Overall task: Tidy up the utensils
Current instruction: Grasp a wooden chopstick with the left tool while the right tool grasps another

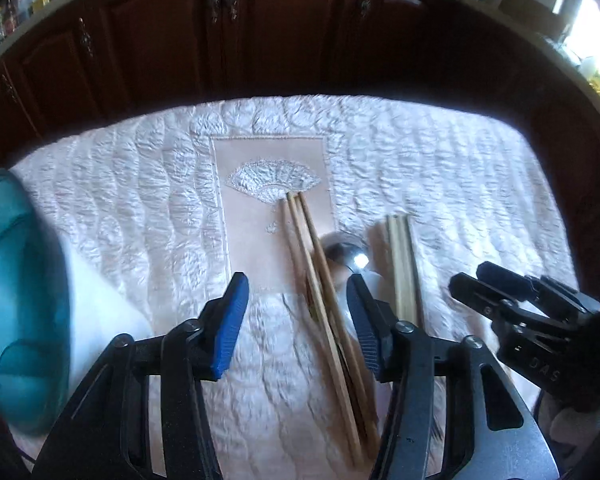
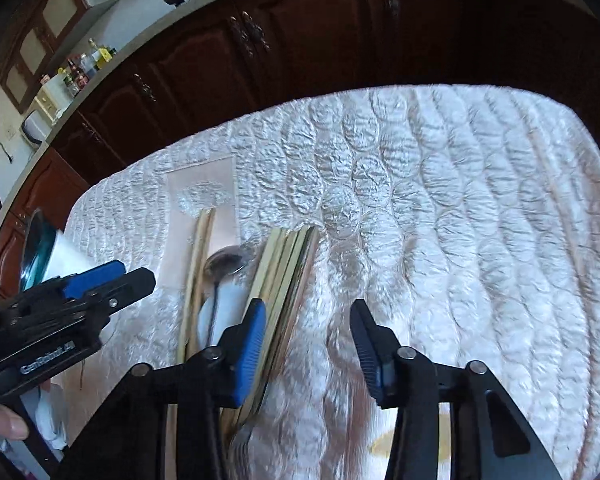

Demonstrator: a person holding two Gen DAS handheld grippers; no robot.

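Note:
Brown chopsticks [image 1: 320, 280] lie lengthwise on a pink panel of the tablecloth, passing between the fingers of my left gripper [image 1: 296, 284], which stands open just above them. Right of them rests a metal spoon [image 1: 346, 254], then a bundle of pale chopsticks [image 1: 404, 264]. My right gripper [image 2: 307, 308] is open over bare cloth. Its left finger hangs over the pale chopsticks [image 2: 288, 264], and the spoon [image 2: 224, 264] and brown chopsticks [image 2: 198, 256] lie further left. Each gripper also shows in the other's view: the right gripper [image 1: 470, 276] and the left gripper [image 2: 134, 274].
A white holder with a teal inside [image 1: 24, 300] stands at the table's left edge, also seen as the holder [image 2: 56, 256]. The quilted white tablecloth [image 2: 440, 200] covers the table. Dark wooden cabinets [image 1: 260, 40] run along behind it, with bottles [image 2: 80, 68] on the counter.

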